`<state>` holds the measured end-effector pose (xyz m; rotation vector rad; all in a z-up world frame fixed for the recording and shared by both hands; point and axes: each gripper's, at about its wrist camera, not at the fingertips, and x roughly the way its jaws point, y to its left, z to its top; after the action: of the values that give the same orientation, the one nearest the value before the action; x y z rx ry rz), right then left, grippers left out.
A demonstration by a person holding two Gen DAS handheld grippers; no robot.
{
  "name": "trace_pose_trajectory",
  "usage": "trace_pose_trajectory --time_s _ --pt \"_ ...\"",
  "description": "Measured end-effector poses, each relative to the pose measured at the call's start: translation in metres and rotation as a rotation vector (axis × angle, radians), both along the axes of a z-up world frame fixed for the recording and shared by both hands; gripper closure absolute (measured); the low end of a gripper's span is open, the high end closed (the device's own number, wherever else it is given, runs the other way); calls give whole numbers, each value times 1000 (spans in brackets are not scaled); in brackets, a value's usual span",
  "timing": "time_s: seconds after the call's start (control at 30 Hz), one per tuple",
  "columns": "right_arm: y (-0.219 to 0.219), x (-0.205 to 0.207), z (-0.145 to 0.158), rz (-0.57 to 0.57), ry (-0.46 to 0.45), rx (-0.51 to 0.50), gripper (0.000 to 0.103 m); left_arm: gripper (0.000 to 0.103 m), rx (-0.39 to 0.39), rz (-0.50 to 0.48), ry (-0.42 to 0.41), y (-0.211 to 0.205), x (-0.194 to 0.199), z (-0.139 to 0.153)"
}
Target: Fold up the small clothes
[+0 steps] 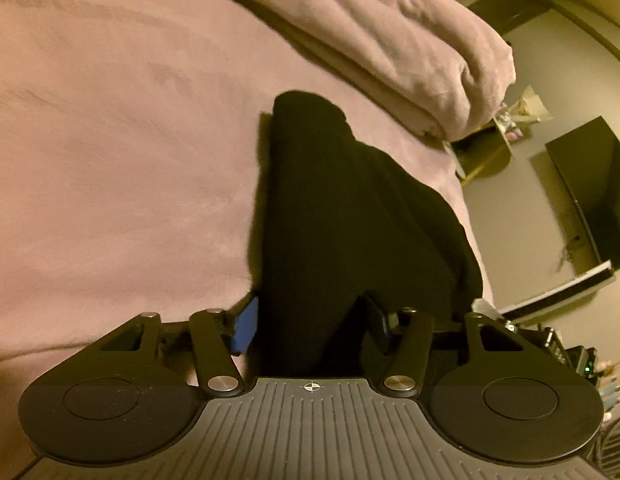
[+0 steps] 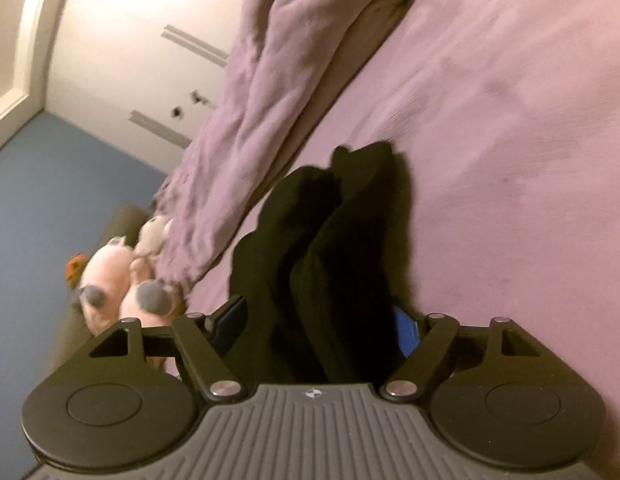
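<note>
Soft, matt black knitted garment point(image 1: 349, 208); fuzzy mauve cloth bedcover point(image 1: 110, 140); matt black plastic left gripper point(image 1: 310, 328) with ribbed grey body, shiny metal pivots.

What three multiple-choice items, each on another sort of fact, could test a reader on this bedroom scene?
1. Where is the plush toy?
A. On the bed cover
B. Down beside the bed
C. Between the fingers of a gripper

2. What colour is the garment?
A. White
B. Red
C. Black

3. In what state is the garment in the right wrist view?
A. Bunched in thick folds
B. Spread flat and smooth
C. Hung on a hanger

Key:
1 B: the plush toy lies lower than the edge of the bed cover.
2 C: the black garment is dark against the pink cover.
3 A: it runs in rumpled ridges from the right gripper out onto the cover.
</note>
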<state>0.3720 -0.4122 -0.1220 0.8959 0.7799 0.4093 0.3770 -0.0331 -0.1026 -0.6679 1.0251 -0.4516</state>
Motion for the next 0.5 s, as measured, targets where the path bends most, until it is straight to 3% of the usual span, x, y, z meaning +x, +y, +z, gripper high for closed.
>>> trace_pose_trajectory --time_s 0.1,0.2,0.27,0.5 --pt "9 10 -2 44 -13 -14 29 47 -9 -14 7 -6 5 -7" --pt "19 15 0 87 -19 -79 46 63 20 -30 -8 -12 6 -8" --pt "24 17 1 90 -5 -115 64 75 -2 -25 -7 -10 5 -7" --pt "38 15 20 107 16 -69 74 79 -11 -23 -62 13 -13 38"
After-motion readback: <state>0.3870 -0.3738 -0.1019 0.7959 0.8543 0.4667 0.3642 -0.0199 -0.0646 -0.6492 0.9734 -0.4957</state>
